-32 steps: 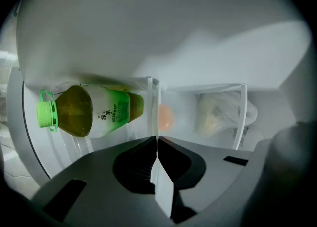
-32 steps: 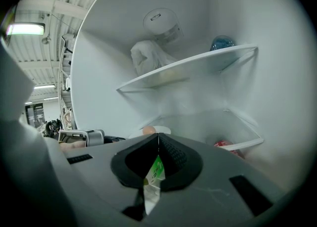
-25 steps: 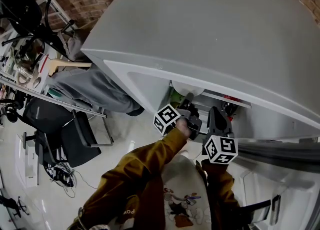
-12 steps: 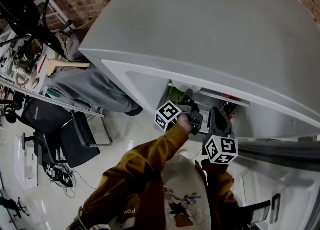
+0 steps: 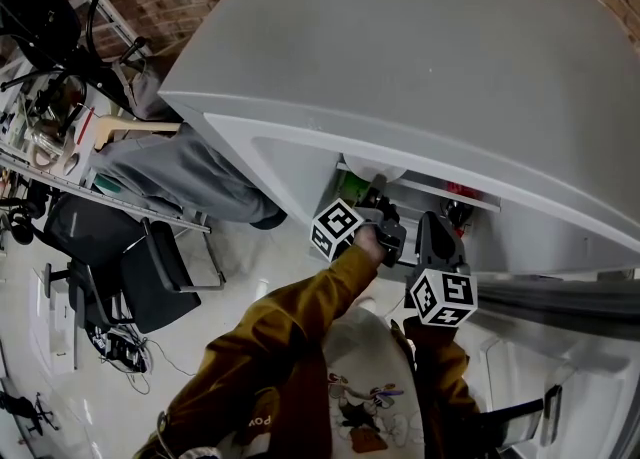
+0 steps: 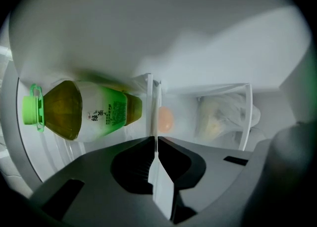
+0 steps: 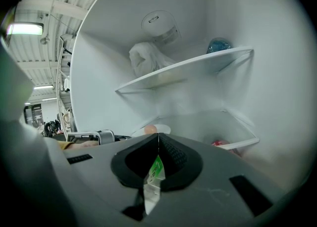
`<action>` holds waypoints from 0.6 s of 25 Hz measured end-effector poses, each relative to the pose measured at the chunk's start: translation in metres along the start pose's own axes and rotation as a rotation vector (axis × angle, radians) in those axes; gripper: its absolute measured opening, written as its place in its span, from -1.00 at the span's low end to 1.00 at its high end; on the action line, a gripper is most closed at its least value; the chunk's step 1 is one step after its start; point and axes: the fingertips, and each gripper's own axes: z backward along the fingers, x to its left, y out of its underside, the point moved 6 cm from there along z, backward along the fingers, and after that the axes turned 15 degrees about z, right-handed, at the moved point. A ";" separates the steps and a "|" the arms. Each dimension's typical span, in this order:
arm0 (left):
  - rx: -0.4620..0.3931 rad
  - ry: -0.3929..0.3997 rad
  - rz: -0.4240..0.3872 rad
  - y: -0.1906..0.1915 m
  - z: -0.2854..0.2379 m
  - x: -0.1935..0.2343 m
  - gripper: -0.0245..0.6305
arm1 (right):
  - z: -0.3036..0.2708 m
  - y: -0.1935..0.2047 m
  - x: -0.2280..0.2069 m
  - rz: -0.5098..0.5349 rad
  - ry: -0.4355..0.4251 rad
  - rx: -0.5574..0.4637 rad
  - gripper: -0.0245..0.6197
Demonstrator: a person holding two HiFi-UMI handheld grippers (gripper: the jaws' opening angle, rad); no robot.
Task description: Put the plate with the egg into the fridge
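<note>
The white plate (image 7: 159, 129) with a tan egg (image 6: 166, 119) on it sits low inside the open fridge (image 5: 420, 57). My left gripper (image 6: 154, 139) is shut on the plate's near rim, seen edge-on between the jaws. In the head view the left gripper (image 5: 378, 197) reaches into the fridge opening under the plate (image 5: 375, 173). Just to its right, my right gripper (image 5: 436, 225) is at the opening, shut with nothing in it. The right gripper view has the egg (image 7: 150, 129) just beyond the jaw tips (image 7: 158, 135).
A green tea bottle (image 6: 84, 110) lies next to the plate. A white plastic bag (image 6: 220, 117) lies beyond the egg. Higher up, a shelf (image 7: 198, 65) carries another white bag (image 7: 146, 58) and a blue item (image 7: 218, 45). Something red (image 7: 221, 143) sits lower right. Chairs (image 5: 130, 277) and a desk stand on the left.
My left gripper has moved slightly deeper into the fridge with the plate. The right gripper has stayed put.
</note>
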 end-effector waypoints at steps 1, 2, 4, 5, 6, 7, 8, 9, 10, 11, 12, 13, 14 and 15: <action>0.003 0.007 -0.002 0.000 0.000 -0.001 -0.87 | 0.000 0.000 0.000 -0.001 0.000 0.000 -0.91; 0.006 0.013 -0.003 0.000 0.000 -0.001 -0.87 | 0.001 0.000 0.000 -0.002 0.001 0.000 -0.91; 0.012 0.018 -0.010 0.001 0.001 -0.002 -0.87 | 0.002 0.000 0.000 -0.005 0.001 0.000 -0.91; 0.015 0.019 -0.013 0.001 0.001 -0.002 -0.87 | 0.003 0.001 0.001 -0.006 0.001 0.000 -0.91; 0.017 0.020 -0.016 0.001 0.001 -0.002 -0.87 | 0.003 0.001 0.001 -0.006 0.002 0.000 -0.91; 0.017 0.020 -0.017 0.000 0.002 -0.001 -0.87 | 0.004 0.001 0.001 -0.006 0.002 0.000 -0.91; 0.016 0.020 -0.019 0.000 0.003 -0.001 -0.87 | 0.004 0.001 0.001 -0.006 0.002 0.000 -0.91; 0.015 0.020 -0.022 -0.001 0.004 0.000 -0.86 | 0.004 0.001 0.001 -0.006 0.002 0.000 -0.91; 0.016 0.019 -0.025 -0.001 0.004 0.000 -0.87 | 0.004 0.001 0.001 -0.007 0.003 0.000 -0.91; 0.017 0.019 -0.029 0.000 0.005 0.000 -0.87 | 0.005 0.001 0.002 -0.009 0.003 0.001 -0.91; 0.018 0.019 -0.033 0.000 0.006 -0.001 -0.87 | 0.005 0.002 0.002 -0.010 0.004 0.001 -0.91; 0.018 0.019 -0.038 0.001 0.007 -0.001 -0.86 | 0.005 0.002 0.002 -0.012 0.004 0.002 -0.91; 0.017 0.017 -0.042 0.002 0.007 -0.002 -0.87 | 0.005 0.003 0.002 -0.013 0.004 0.002 -0.91; 0.016 0.014 -0.045 0.002 0.008 -0.002 -0.87 | 0.005 0.003 0.002 -0.014 0.005 0.002 -0.91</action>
